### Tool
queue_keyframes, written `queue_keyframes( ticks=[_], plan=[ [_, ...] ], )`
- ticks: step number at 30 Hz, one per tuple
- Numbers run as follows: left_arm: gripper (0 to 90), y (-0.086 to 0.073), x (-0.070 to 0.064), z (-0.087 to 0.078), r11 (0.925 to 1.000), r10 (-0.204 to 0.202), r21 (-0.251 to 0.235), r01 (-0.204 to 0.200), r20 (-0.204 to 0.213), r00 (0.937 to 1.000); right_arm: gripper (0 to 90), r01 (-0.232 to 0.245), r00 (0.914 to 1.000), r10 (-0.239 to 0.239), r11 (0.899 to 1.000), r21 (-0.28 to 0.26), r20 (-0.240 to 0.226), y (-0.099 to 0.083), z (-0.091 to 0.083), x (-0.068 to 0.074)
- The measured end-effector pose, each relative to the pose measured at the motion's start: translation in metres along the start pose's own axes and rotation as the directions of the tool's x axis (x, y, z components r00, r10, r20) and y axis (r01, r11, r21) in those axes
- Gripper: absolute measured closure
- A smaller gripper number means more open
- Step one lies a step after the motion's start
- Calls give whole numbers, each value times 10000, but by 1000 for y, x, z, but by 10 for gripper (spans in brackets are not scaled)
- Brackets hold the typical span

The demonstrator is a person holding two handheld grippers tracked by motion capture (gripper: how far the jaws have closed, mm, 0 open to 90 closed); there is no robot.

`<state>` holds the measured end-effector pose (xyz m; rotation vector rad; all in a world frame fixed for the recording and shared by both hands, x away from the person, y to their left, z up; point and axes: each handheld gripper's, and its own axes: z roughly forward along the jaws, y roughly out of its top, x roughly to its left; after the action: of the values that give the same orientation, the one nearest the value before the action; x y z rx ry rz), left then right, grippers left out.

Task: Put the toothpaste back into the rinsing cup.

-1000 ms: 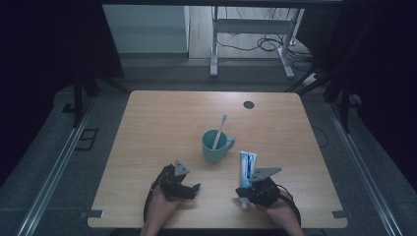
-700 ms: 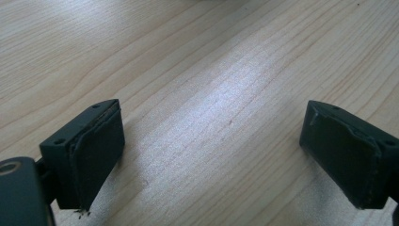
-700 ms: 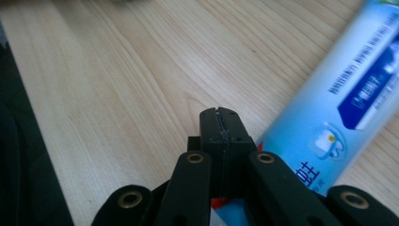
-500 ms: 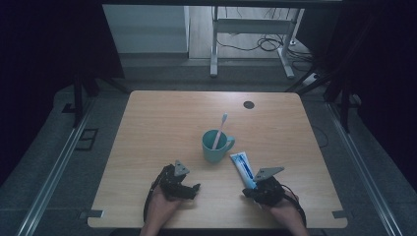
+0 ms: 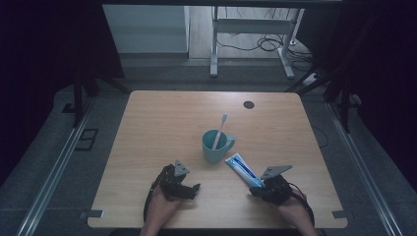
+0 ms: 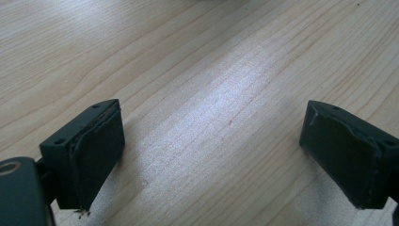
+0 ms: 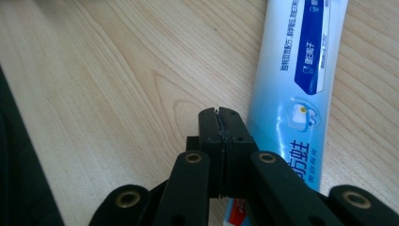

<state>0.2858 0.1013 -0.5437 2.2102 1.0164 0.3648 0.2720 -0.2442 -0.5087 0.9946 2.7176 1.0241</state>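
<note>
A teal cup (image 5: 216, 146) with a white-and-pink toothbrush (image 5: 221, 128) standing in it sits mid-table. A white-and-blue toothpaste tube (image 5: 240, 167) lies flat on the wood just right of the cup, pointing toward my right gripper (image 5: 257, 189). In the right gripper view the toothpaste tube (image 7: 301, 94) runs beside and partly under the right gripper (image 7: 219, 115), whose jaws are shut pad to pad with nothing seen between them. My left gripper (image 5: 193, 190) rests near the front edge, left of the cup. In its own view the left gripper (image 6: 211, 155) is open wide over bare wood.
A small black disc (image 5: 249, 104) is set in the wooden table (image 5: 162, 123) at the back right. Beyond the table are a white desk frame (image 5: 248, 44) and cables on the floor. Metal rails run along both sides.
The toothpaste tube stood upright at the right gripper, then tilted, and now lies flat on the table pointing toward the cup. The left gripper has not moved.
</note>
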Motion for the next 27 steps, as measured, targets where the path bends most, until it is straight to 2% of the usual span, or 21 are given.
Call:
queue_keyframes(
  ticks=[5, 9, 12, 17, 24, 27],
  plan=[
    [72, 0, 0, 0, 10000, 2, 4, -2, 2, 10000, 838, 16, 9997, -21, 9998, -205, -229, 5, -10, -1],
    [72, 0, 0, 0, 10000, -8, -6, 8, -2, 10000, 801, 224, 9997, -224, 9997, -67, 36, 12, -19, -2],
    [72, 0, 0, 0, 10000, 7, 6, -7, 2, 10000, 775, 222, 9992, -230, 9994, 249, 314, 16, -23, -5],
    [72, 0, 0, 0, 10000, -23, -14, 23, 1, 10000, 725, -86, 9990, 46, 9958, 906, 436, 23, -27, -13],
    [72, 0, 0, 0, 10000, 3, 8, -3, 1, 10000, 629, -407, 9975, 297, 9829, 1797, 634, 39, -25, -20],
    [72, 0, 0, 0, 10000, 31, 13, -31, -4, 10000, 584, -487, 9973, 352, 9741, 2206, 648, 46, -21, -22]
  ],
)
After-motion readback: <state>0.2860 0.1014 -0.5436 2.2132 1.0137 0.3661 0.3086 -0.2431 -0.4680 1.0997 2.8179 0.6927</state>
